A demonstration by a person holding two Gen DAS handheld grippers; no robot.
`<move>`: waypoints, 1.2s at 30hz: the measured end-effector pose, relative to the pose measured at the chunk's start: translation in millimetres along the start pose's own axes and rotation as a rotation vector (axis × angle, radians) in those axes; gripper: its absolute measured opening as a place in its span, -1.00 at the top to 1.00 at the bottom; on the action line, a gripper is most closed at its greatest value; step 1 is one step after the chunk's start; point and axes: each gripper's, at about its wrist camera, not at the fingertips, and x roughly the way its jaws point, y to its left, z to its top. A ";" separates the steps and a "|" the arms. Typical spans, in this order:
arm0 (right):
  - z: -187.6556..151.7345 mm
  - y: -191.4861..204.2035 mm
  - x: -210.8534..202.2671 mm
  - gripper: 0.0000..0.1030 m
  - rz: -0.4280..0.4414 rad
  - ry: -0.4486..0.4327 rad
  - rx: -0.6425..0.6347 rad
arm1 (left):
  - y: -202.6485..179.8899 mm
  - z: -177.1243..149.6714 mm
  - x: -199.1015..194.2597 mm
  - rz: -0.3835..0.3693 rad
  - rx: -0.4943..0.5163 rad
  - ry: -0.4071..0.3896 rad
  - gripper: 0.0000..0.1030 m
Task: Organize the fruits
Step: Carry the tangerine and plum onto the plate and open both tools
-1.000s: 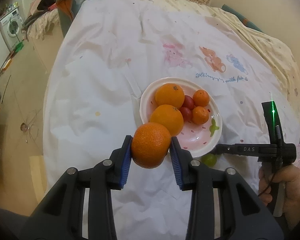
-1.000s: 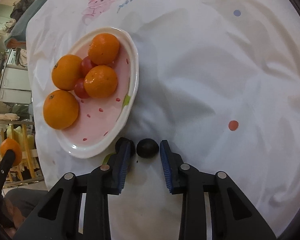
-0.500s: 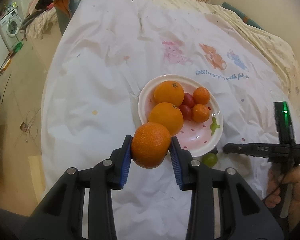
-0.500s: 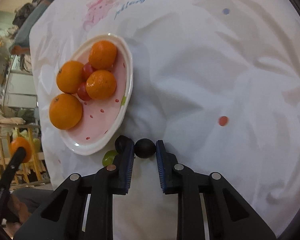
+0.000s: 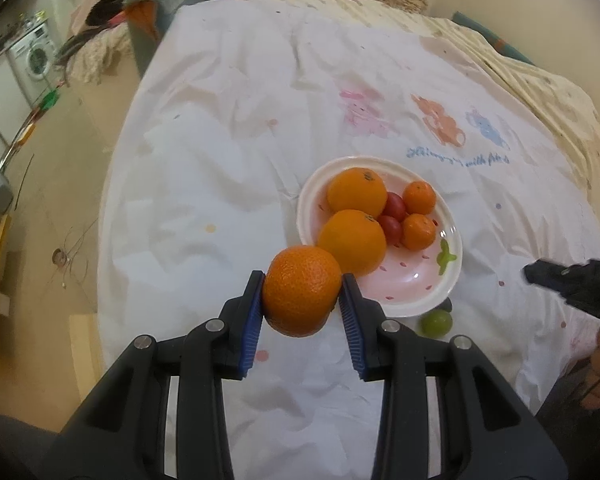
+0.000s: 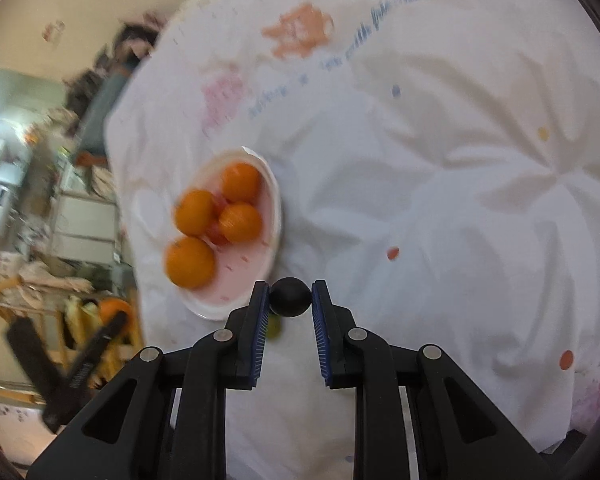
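Note:
My left gripper (image 5: 302,290) is shut on a large orange (image 5: 301,290) and holds it above the white cloth, just left of the pink plate (image 5: 412,304). The plate holds several oranges (image 5: 356,192) and two red cherry tomatoes (image 5: 392,226). A green grape (image 5: 436,322) lies on the cloth by the plate's near rim. My right gripper (image 6: 289,298) is shut on a small dark round fruit (image 6: 290,297) and holds it lifted near the plate's rim (image 6: 274,196). The green grape (image 6: 274,330) shows partly behind its left finger.
A white cloth with cartoon prints (image 5: 440,124) covers the round table. The floor and a washing machine (image 5: 36,58) lie to the left. Clothes are piled on a seat (image 5: 148,8) at the back. The right gripper shows blurred at the right edge (image 5: 572,284).
My right gripper shut on the dark fruit and lifted it up and away from the cloth. The left gripper held the orange nearly still.

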 end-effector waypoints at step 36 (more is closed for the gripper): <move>0.6 21.9 106.0 0.39 -0.251 0.268 -0.156 | -16.2 30.0 4.6 -0.058 0.044 -0.040 0.36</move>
